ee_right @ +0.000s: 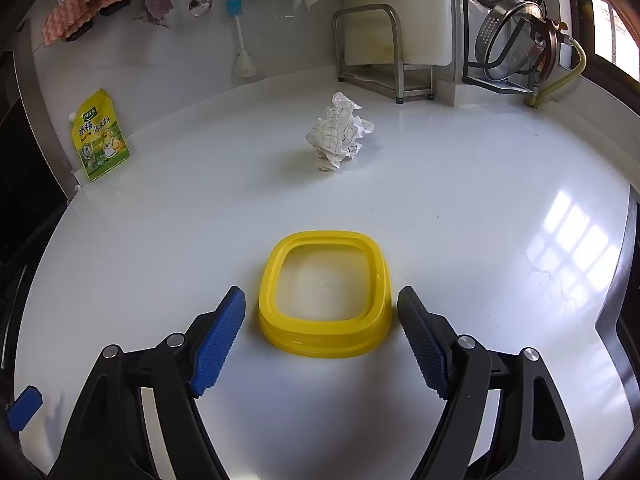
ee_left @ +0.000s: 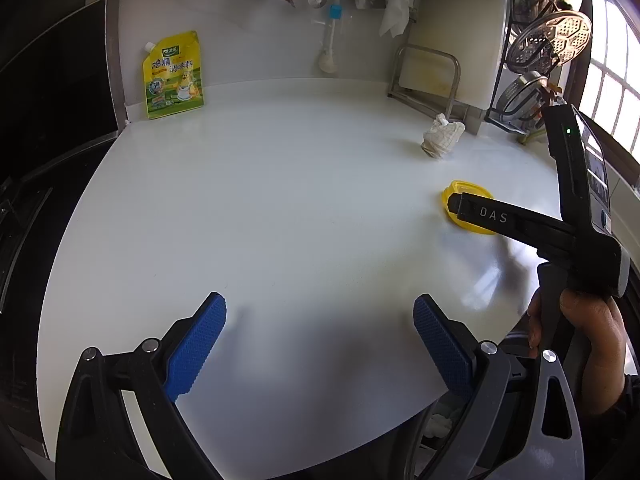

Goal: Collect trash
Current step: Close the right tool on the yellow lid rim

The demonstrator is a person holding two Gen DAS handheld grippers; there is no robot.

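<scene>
Lining up on the yellow lid (ee_right: pixel 324 292) lying flat on the worktop (ee_right: pixel 480 200): right tongs (ee_right: pixel 322 320) spread wide astride it, left tongs (ee_left: pixel 320 332) released, empty. Next: squeeze, lift.

- "DAS" in pale capitals along the black finger of the right gripper (ee_left: pixel 456 210), at 3 o'clock in the left wrist view.
- Chinese characters, "鸡精调味料", across the yellow pouch (ee_left: pixel 174 76) at 10 o'clock; smaller print unreadable.

Two wrist views angled down, close over one shared white counter (ee_left: pixel 280 200).
</scene>
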